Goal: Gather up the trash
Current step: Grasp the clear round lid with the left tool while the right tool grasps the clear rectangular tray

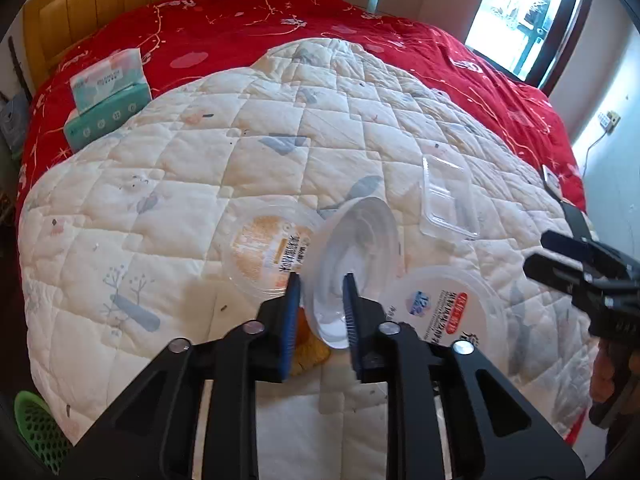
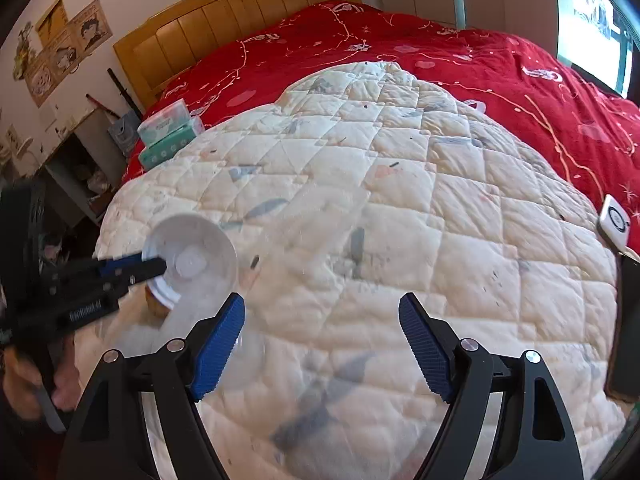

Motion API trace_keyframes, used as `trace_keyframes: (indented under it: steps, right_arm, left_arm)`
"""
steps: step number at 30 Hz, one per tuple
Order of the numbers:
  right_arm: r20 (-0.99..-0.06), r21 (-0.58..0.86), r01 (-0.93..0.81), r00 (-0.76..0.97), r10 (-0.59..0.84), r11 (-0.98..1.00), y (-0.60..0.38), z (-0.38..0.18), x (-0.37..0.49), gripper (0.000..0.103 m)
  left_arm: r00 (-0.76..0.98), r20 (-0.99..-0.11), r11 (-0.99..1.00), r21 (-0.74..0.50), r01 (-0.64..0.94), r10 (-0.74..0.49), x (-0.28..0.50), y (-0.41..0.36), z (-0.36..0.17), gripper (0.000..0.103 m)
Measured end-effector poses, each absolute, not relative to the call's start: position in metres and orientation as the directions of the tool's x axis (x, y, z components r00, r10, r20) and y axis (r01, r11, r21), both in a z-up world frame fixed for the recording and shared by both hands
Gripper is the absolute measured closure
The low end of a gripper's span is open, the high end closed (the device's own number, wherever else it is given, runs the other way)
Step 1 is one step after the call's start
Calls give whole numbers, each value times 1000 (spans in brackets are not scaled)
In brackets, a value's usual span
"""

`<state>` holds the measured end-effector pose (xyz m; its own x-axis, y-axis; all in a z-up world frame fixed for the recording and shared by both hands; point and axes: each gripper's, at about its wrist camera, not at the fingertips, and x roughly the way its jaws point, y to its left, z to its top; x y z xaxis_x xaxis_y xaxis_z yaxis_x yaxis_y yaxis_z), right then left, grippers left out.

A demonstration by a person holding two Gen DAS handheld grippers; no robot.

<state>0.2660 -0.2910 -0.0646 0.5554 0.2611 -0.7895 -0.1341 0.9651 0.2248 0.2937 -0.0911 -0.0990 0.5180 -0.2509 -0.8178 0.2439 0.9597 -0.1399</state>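
We are holding a white plastic bowl (image 1: 352,264) by its rim in our left gripper (image 1: 322,300), the jaws drawn narrow with the thin wall between the pads. The bowl is standing tilted on edge over the white quilt (image 1: 192,168), its open mouth facing away from the left wrist camera and toward the right one, where its inside bottom is showing (image 2: 190,258). Its lower edge is disappearing behind the left fingers. Beside it a lidded tub with an orange label (image 1: 268,250) is lying on the quilt, and another labelled lid (image 1: 448,312) is partly cut off by the gripper's right finger. A clear rectangular tray (image 1: 448,196) is resting farther off, hard to make out against the quilting. Our right gripper (image 2: 322,340) is hanging wide over bare quilt, gripping nothing. Something clear is smearing the view near its left finger, too blurred to identify.
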Motion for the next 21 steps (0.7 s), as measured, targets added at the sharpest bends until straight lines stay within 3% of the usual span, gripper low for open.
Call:
trace_keyframes:
  steps: [2,18,21]
  right_arm:
    - [-788,248,-127,550,276,960,-289,-65,276,26]
    - [-858,278,33,457,233,960,-262,-98,364,26]
    - [-877,251,42,432,209,967,-256,-109,369,39]
  left_arm:
    - [524,-814,960,-138,244,-250,295,-90,-98,97]
    - [552,-789,959,-169,229,-271,281,-75,-84,97]
    - [552,-790,960,-167,226,-267,280,-74,-83,98]
